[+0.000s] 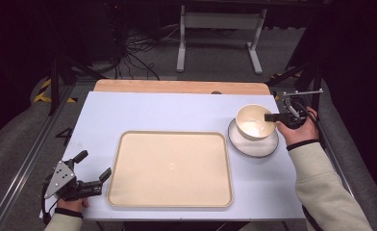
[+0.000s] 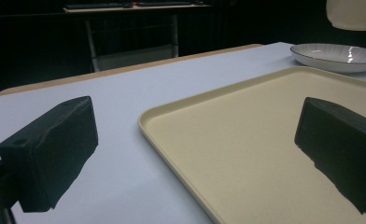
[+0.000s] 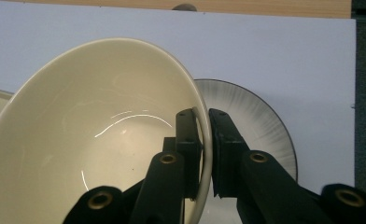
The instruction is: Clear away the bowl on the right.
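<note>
L gripper [image 1: 94, 169] rests at table's [image 1: 153, 110] near-left corner, jaws wide apart w/ nothing between them, just beside the beige tray [image 1: 170, 168], which lies mid-table. Right of tray: grey-rimmed plate [image 1: 268, 147], w/ cream bowl [image 1: 252, 122] held above it, clear of plate in left gripper view. R gripper [image 1: 272, 117] pinches bowl's rim, one jaw inside, one outside, pads tight on the wall.

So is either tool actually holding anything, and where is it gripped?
The right tool pinches the cream bowl by its rim, one jaw inside, one outside. The left tool stands open, holding nothing.
</note>
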Available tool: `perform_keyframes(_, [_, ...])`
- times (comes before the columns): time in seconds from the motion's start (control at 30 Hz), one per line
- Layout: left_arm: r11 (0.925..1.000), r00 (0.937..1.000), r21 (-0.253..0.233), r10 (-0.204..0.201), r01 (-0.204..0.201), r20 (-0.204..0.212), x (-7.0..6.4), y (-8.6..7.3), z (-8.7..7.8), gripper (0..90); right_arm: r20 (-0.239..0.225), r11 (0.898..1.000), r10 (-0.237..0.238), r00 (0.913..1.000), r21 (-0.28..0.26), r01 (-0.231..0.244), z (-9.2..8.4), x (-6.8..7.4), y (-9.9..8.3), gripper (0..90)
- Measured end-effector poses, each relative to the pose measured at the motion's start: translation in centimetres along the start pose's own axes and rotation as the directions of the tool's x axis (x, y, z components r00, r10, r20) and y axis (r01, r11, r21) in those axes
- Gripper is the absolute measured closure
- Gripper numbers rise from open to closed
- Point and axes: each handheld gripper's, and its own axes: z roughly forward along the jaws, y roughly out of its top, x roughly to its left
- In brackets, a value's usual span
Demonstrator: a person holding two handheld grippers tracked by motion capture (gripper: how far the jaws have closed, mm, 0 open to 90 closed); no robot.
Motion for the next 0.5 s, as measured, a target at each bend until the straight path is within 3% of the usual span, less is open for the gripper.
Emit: perform_keyframes(0.5, [1.0, 1.0, 0.0, 0.0, 0.0, 0.001, 0.0, 0.0, 0.0, 0.2, -0.067, 0.997, -0.074, 0.995, 0.012, 0.075, 0.4, 4.2, 0.6, 83.6])
